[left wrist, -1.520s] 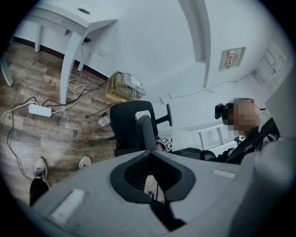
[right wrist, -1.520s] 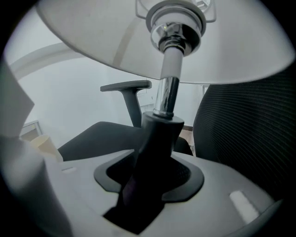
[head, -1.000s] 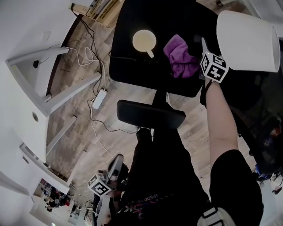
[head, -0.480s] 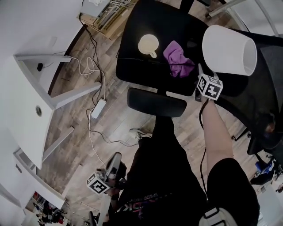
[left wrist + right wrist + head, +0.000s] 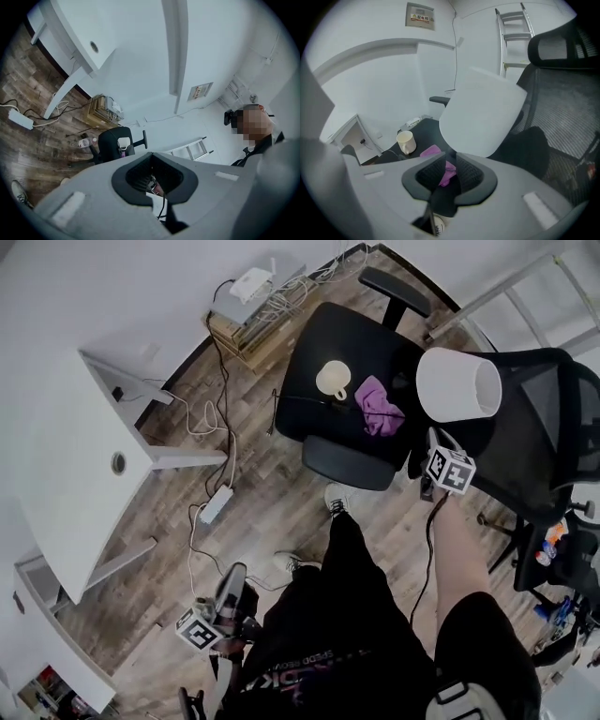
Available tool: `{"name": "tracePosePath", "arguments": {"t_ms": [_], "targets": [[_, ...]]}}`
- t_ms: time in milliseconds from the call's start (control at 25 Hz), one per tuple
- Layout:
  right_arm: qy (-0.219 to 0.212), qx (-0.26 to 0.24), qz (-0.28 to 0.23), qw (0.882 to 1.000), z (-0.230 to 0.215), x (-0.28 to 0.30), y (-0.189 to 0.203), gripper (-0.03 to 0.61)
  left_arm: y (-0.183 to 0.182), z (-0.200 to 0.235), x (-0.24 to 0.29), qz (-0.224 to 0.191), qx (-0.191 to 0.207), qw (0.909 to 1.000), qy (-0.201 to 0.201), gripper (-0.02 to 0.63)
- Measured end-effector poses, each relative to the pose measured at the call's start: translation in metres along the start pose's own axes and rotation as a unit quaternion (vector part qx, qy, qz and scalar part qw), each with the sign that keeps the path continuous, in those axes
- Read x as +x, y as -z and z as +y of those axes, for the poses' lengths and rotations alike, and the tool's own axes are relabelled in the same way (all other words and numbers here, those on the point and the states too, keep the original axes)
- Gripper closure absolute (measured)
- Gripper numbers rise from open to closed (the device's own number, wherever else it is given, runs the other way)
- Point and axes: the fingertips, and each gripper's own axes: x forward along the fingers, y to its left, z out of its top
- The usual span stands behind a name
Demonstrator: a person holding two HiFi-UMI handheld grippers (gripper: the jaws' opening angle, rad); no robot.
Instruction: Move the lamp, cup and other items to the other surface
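My right gripper [image 5: 450,164]: just closed on lamp [image 5: 457,382] stem (shade upper right).
My left gripper [image 5: 152,164]: clenched, empty.

Cables [image 5: 197,418] trail across the floor [image 5: 272,493] between chair [image 5: 314,399] and desk [image 5: 66,456], apparently flat.

**Cup, cloth and lamp lined up across the chair seat**

On the chair seat [image 5: 305,409] the cup [image 5: 334,379] sat left and the cloth [image 5: 380,407] just right of it. The lamp [image 5: 457,382] was right again, over the seat's edge, with the right hand-held gripper [image 5: 434,442] just below its shade. A mesh chair [image 5: 548,418] stood right of the lamp. The surface [image 5: 56,484] was well left, with a power strip [image 5: 215,505] on the floor [image 5: 253,474] between.
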Motion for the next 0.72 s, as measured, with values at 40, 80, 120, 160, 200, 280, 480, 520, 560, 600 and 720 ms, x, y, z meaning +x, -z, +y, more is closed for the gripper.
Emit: {"name": "tracePosePath", "arguments": {"t_ms": [40,80,120,160,200,280,480,520,560,600,720], "targets": [[0.006,-0.002,-0.004,1.0,0.0,-0.01,-0.005,0.508,-0.006,-0.003,-0.005,-0.005,0.004,1.0,0.006,0.617],[0.011,-0.003,-0.008,1.0,-0.001,-0.019,-0.009,0.509,-0.011,-0.005,-0.01,-0.01,0.007,0.9999,0.01,0.618],[0.013,-0.001,-0.012,1.0,-0.002,-0.027,-0.014,0.509,-0.016,-0.006,-0.016,-0.014,0.009,0.9998,0.012,0.617],[0.011,0.005,-0.018,1.0,-0.003,-0.033,-0.018,0.511,-0.021,-0.007,-0.02,-0.019,0.01,0.9997,0.013,0.617],[0.008,0.016,-0.026,0.999,-0.004,-0.038,-0.024,0.513,-0.025,-0.008,-0.023,-0.024,0.012,0.9995,0.014,0.617],[0.002,0.051,-0.043,0.998,-0.002,-0.053,-0.038,0.53,-0.033,-0.01,-0.029,-0.032,0.022,0.999,0.02,0.617],[-0.135,0.062,-0.053,0.988,0.083,-0.093,-0.051,0.574,-0.043,-0.022,-0.04,-0.03,0.06,0.9972,0.032,0.617],[-0.177,0.046,-0.047,0.982,0.116,-0.102,-0.049,0.574,-0.044,-0.023,-0.042,-0.028,0.07,0.9966,0.033,0.617],[-0.221,0.028,-0.039,0.974,0.152,-0.112,-0.044,0.574,-0.044,-0.024,-0.045,-0.027,0.078,0.996,0.033,0.617],[-0.264,0.01,-0.029,0.964,0.19,-0.124,-0.037,0.574,-0.044,-0.025,-0.049,-0.026,0.085,0.9954,0.034,0.617],[-0.387,-0.05,0.009,0.921,0.306,-0.173,-0.001,0.574,-0.045,-0.024,-0.066,-0.034,0.092,0.9946,0.035,0.617]]}}
